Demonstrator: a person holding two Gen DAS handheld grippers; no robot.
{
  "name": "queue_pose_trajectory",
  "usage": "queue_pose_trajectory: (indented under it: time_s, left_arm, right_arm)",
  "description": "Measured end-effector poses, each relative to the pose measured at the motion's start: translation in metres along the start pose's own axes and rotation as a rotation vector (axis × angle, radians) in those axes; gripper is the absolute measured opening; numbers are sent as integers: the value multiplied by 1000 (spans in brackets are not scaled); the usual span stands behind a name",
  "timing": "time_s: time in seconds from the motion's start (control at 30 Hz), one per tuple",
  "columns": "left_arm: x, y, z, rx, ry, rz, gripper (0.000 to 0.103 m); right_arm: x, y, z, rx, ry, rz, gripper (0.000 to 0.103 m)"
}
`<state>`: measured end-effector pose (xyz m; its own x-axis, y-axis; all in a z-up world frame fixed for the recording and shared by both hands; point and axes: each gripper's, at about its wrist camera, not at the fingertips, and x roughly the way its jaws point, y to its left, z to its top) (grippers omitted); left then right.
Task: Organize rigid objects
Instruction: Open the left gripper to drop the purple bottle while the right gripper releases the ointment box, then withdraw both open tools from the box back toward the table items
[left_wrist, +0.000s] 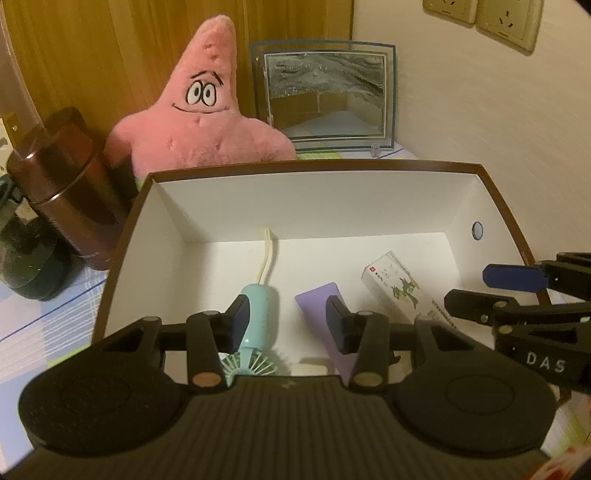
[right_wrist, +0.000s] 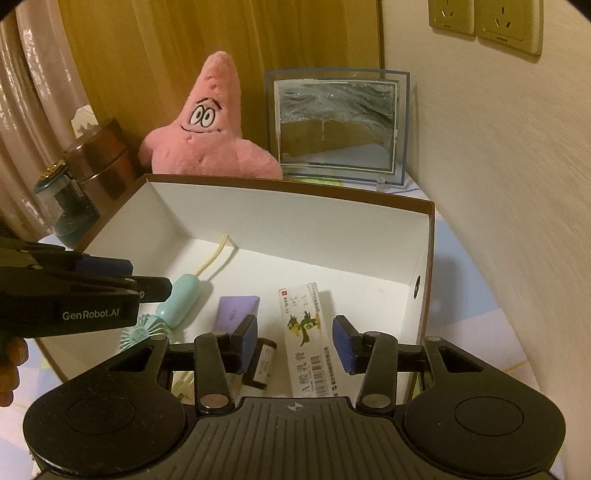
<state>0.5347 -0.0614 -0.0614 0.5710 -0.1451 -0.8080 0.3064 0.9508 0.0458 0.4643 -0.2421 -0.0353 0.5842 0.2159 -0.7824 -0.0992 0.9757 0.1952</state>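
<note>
Both my left tongs (left_wrist: 288, 321) and right tongs (right_wrist: 295, 341) hang half open, empty, over the box (right_wrist: 288, 192). I judge the next step is fetching another item, so I lift clear of the brush (left_wrist: 255, 314) and carton (right_wrist: 306, 332) at lower centre.

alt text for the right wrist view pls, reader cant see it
The right gripper hangs open over a white-lined box holding a teal brush, a purple tube, a small dark item and a long white carton. The left gripper reaches in from the left. A pink star plush and a framed picture stand behind the box.
</note>
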Motion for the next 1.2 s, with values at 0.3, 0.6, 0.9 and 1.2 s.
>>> queue_pose_trajectory:
  time_s: [0.3, 0.6, 0.9, 1.2]
  left_arm:
    - [-30, -1, -9, -3, -28, 0, 44]
    - [-72, 0, -27, -20, -72, -3, 51]
    - [-111, 2, -55, -43, -90, 2, 51]
    - [-145, 7, -88, -91, -107, 0, 51]
  right_arm:
    - [-30, 7, -7, 15, -34, 22, 56]
    - [-66, 17, -21, 12, -76, 31, 62]
    - [-93, 28, -40, 16, -68, 55, 63]
    - [-114, 37, -59, 27, -51, 71, 63]
